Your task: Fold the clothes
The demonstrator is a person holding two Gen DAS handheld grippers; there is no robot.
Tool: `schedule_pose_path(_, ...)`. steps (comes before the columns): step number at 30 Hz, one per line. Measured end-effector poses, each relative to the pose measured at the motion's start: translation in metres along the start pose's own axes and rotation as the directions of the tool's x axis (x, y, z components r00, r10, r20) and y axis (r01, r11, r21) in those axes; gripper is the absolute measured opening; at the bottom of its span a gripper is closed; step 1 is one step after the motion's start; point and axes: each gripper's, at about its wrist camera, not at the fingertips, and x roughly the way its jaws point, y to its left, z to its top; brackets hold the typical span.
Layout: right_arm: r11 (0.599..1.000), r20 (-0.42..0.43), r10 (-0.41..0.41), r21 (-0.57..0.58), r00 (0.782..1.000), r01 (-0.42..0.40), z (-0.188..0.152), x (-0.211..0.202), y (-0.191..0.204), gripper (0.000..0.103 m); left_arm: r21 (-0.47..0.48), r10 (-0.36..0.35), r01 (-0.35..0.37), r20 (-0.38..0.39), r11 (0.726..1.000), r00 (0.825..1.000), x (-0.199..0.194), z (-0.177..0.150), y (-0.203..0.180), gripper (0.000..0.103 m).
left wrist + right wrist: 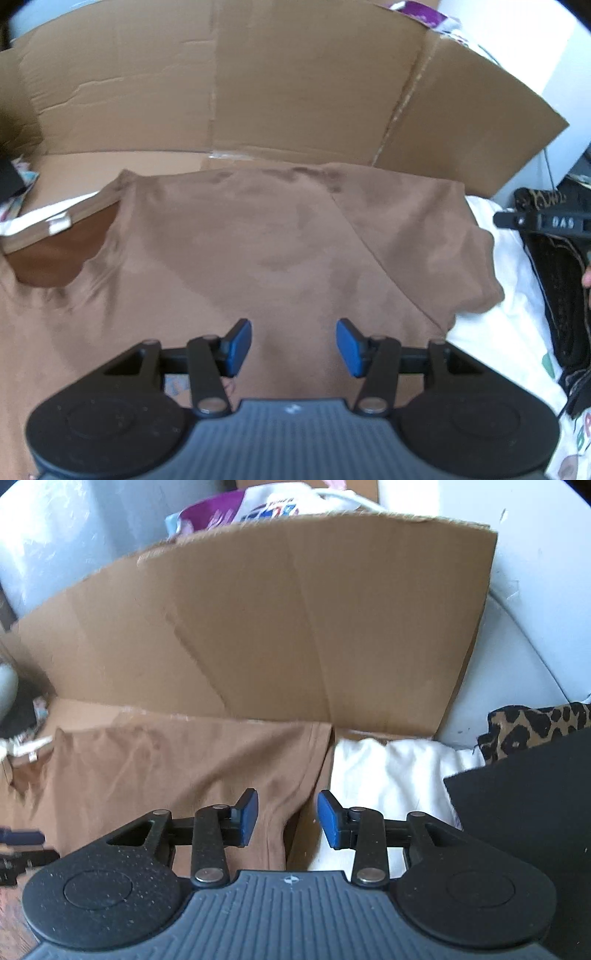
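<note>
Both tongs stand with jaws spread and nothing between the pads. Left gripper (293, 347) hovers over the middle of the brown shirt (258, 258), which lies spread on a flattened cardboard sheet (295, 92); whether the pads touch the cloth cannot be told. Working left to right in the left wrist view: a folded-back edge at the far left exposes a darker inner face of the garment, beside a strip of white material (40, 221); the central body lies fairly flat with light creasing; a diagonal seam or crease runs toward the right side, where a sleeve bulges over onto white bedding (509, 314). Right gripper (288, 818) is poised over the shirt's right-hand edge, its left pad above brown cloth and its right pad above the bare gap before a white garment (388, 775). Further right lie a leopard-print cloth (535, 727) and a black board (528, 812). Assessment: the task appears to be at an early stage. The shirt is laid out and roughly smoothed, but no completed fold is evident; the sleeves and sides remain to be turned in and the body doubled over. The white and leopard-print items look unfolded and presumably await their turn.
</note>
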Motion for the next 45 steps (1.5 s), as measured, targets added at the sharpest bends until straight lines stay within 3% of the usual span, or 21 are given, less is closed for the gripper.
schedule_pose_path(8, 0.997, -0.028, -0.019, 0.075, 0.999, 0.021, -0.019, 0.012, -0.011, 0.045, -0.015, -0.024, 0.024, 0.016, 1.0, 1.0, 0.023, 0.015, -0.017, 0.054)
schedule_pose_path(12, 0.994, -0.022, 0.036, 0.106, 0.999, -0.033, -0.025, 0.015, -0.015, 0.045, 0.01, -0.04, 0.04, 0.019, 0.999, 0.999, 0.036, 0.019, -0.032, 0.054)
schedule_pose_path(19, 0.987, -0.014, 0.11, 0.116, 0.994, -0.108, -0.031, 0.015, -0.023, 0.044, -0.033, -0.071, 0.071, -0.019, 0.997, 0.997, 0.054, 0.019, -0.049, 0.049)
schedule_pose_path(22, 0.98, 0.0, 0.134, 0.148, 0.991, -0.133, -0.03, 0.015, -0.026, 0.044, -0.075, -0.097, 0.095, -0.021, 0.993, 0.995, 0.057, 0.018, -0.051, 0.049)
schedule_pose_path(33, 0.927, -0.015, 0.214, 0.317, 0.977, -0.199, -0.023, 0.036, -0.036, 0.043, -0.038, -0.105, 0.105, -0.018, 0.994, 0.994, 0.059, 0.011, -0.056, 0.045)
schedule_pose_path(34, 0.923, -0.021, 0.217, 0.33, 0.976, -0.198, -0.022, 0.039, -0.037, 0.03, -0.037, -0.107, 0.107, -0.016, 0.994, 0.994, 0.059, 0.011, -0.057, 0.044)
schedule_pose_path(35, 0.92, -0.028, 0.218, 0.34, 0.976, -0.196, -0.021, 0.042, -0.038, 0.006, -0.036, -0.11, 0.11, -0.016, 0.993, 0.994, 0.058, 0.011, -0.058, 0.044)
schedule_pose_path(36, 0.923, -0.034, 0.213, 0.335, 0.976, -0.19, -0.02, 0.043, -0.037, 0.0, -0.034, -0.114, 0.113, -0.014, 0.993, 0.993, 0.057, 0.011, -0.059, 0.043)
schedule_pose_path(45, 0.956, -0.083, 0.115, 0.282, 0.99, -0.088, -0.026, 0.04, -0.033, 0.0, 0.013, -0.129, 0.129, -0.001, 0.992, 0.992, 0.055, 0.012, -0.069, 0.043)
